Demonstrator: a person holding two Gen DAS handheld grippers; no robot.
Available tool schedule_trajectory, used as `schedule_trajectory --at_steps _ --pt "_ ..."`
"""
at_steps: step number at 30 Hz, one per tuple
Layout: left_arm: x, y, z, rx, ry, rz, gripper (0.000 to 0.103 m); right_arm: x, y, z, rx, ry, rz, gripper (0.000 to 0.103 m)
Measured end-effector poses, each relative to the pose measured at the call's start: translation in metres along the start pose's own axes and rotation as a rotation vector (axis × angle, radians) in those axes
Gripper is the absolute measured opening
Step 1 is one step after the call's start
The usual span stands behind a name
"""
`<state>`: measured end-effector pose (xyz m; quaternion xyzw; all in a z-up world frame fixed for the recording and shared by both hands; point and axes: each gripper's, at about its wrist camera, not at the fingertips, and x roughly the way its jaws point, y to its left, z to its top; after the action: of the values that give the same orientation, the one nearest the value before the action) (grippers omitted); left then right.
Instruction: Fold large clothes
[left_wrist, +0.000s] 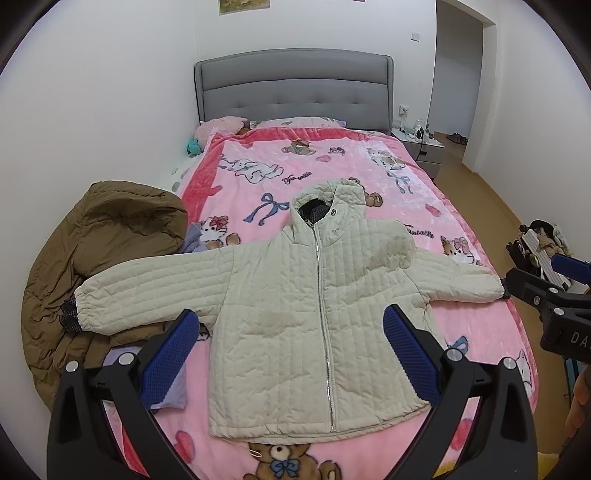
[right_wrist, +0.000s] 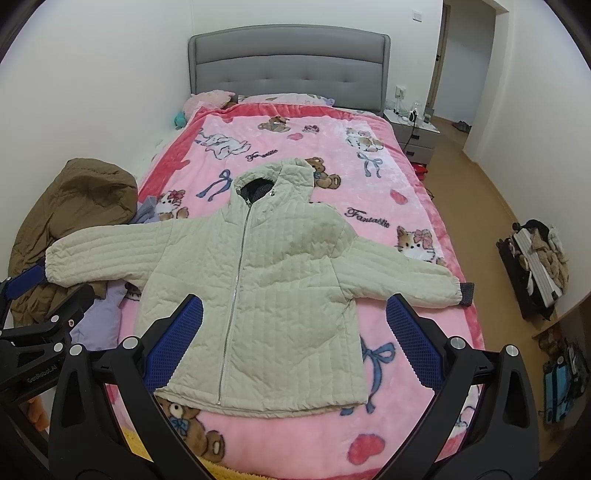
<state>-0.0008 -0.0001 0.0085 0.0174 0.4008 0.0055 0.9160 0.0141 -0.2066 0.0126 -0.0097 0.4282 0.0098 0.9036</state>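
A cream quilted hooded jacket (left_wrist: 314, 314) lies flat and zipped, front up, on the pink cartoon blanket (left_wrist: 332, 162), both sleeves spread wide; it also shows in the right wrist view (right_wrist: 266, 295). My left gripper (left_wrist: 290, 332) is open and empty, held above the jacket's lower body. My right gripper (right_wrist: 293, 321) is open and empty, also above the jacket's lower half. The right gripper's body shows at the right edge of the left wrist view (left_wrist: 546, 295), near the right cuff (left_wrist: 498, 288). The left gripper's body shows at the left edge of the right wrist view (right_wrist: 33, 295), near the left cuff (right_wrist: 55, 266).
A brown puffer coat (left_wrist: 92, 258) is heaped at the bed's left edge, with a lilac garment (right_wrist: 103, 317) under it. A grey headboard (left_wrist: 295, 92) and pillows are at the far end. A nightstand (left_wrist: 424, 144), wood floor and a cluttered rack (right_wrist: 535, 266) are on the right.
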Motion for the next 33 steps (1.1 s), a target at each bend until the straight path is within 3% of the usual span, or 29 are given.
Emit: schedule_trajectory --at_steps 9,13,17,23,29,33 --pt "0.001 0.004 -0.002 -0.032 -0.008 0.002 0.098 -0.001 0.0 -0.001 0.0 -0.002 -0.003 0.095" --pt "0.004 0.023 -0.01 -0.098 -0.062 -0.057 0.098 -0.004 -0.003 -0.001 0.004 -0.039 0.019 0.095" --pt "0.025 0.079 -0.025 -0.324 -0.051 -0.111 0.098 -0.008 0.004 0.0 -0.031 -0.126 0.102 0.095" --pt "0.068 0.184 -0.067 -0.597 -0.089 -0.045 0.098 0.013 0.042 0.005 -0.084 -0.117 0.132 0.095" --pt "0.126 0.277 -0.101 -0.638 -0.104 0.027 0.098 0.029 0.087 0.008 -0.036 -0.068 0.197 0.095" --pt "0.167 0.333 -0.122 -0.721 -0.096 0.049 0.098 0.036 0.12 0.005 -0.084 -0.059 0.159 0.095"
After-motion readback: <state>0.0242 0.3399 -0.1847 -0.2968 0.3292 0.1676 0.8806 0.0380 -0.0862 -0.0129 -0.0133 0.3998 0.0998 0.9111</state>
